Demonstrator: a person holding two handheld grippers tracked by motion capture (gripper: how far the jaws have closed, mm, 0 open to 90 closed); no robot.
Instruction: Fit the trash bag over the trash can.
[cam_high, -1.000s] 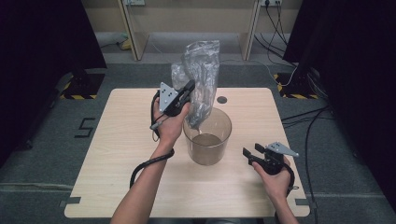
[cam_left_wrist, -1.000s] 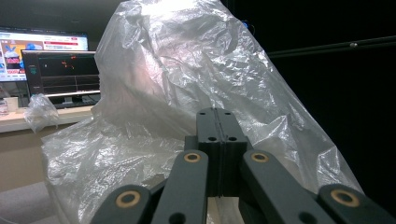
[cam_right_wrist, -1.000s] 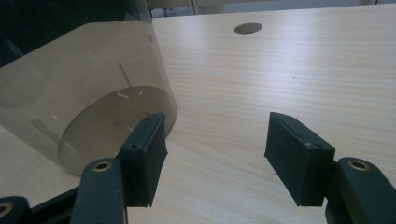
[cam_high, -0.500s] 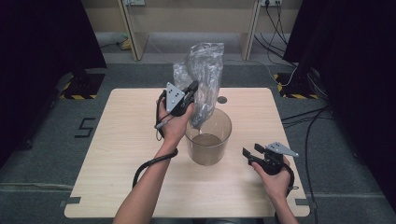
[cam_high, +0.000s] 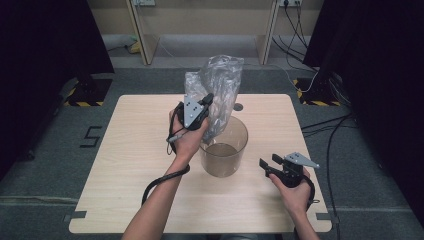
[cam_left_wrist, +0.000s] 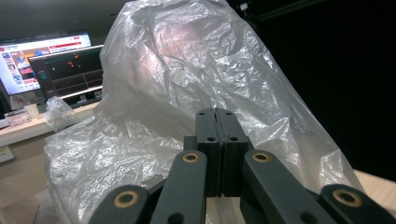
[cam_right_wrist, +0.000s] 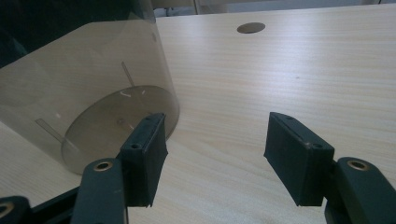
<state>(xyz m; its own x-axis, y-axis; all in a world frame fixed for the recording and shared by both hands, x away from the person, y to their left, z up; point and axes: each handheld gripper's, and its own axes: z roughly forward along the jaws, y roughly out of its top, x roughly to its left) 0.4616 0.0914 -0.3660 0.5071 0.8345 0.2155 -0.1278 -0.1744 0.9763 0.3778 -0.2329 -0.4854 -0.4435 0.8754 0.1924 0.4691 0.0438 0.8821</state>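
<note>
My left gripper (cam_high: 206, 101) clamped the plastic bag (cam_high: 220, 90), held above the clear bin (cam_high: 223, 152) | bin looked empty | my right gripper (cam_high: 266, 165) gaped, holding nothing, bin just ahead-left on surface (cam_high: 130, 150)

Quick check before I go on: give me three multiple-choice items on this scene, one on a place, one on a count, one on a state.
1. Where is the plastic bag?
A. flat on the table
B. held up over the bin
C. on the floor

2. How many bins stand on the table?
A. one
B. two
C. three

3. How is the right gripper?
A. shut on the bag
B. shut on nothing
C. open

Key: 1 B, the left gripper holds it above the rim; 2 A, a single clear bin; 3 C, its jaws stand wide apart beside the bin.
</note>
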